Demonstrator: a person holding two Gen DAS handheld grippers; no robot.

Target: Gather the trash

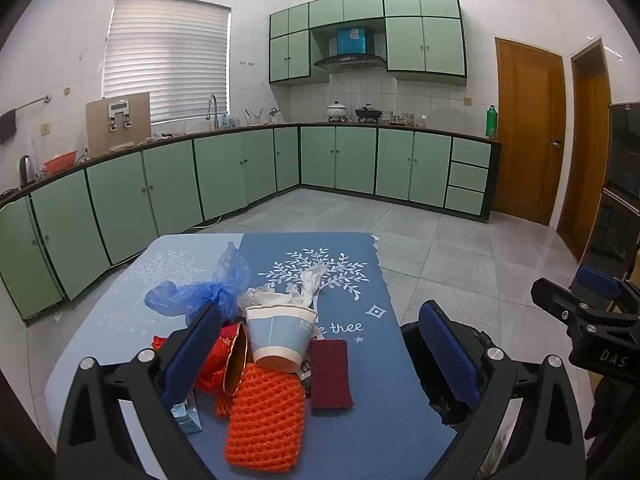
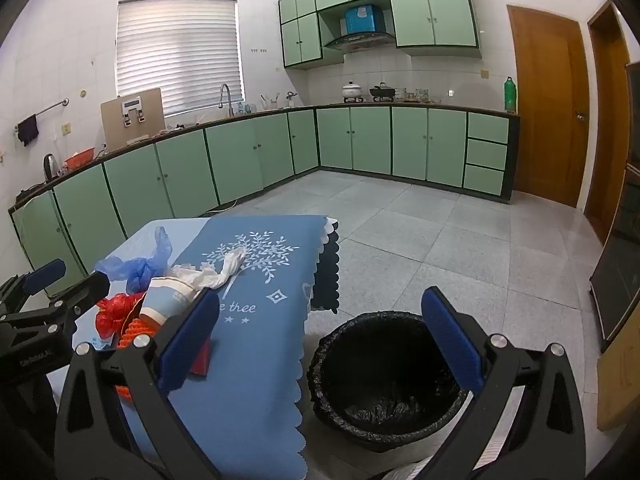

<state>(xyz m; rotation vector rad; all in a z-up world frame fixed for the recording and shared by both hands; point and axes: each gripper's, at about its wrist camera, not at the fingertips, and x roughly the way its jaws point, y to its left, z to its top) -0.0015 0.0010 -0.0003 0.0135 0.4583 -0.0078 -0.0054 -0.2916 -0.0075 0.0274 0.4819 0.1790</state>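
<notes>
Orange foam netting (image 1: 262, 416) is seen at the tabletop's (image 1: 384, 412) near edge; left gripper (image 1: 320, 352) and right gripper (image 2: 324, 344) are held wide, empty

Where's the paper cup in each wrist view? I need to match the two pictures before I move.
Left wrist view: the paper cup lies on its side low and centre-left, between the gripper's fingers, just above the orange foam net.
Right wrist view: the paper cup is at lower left, partly hidden behind the gripper's left finger.
Shared landmark: the white tree print on the blue tablecloth.
</notes>
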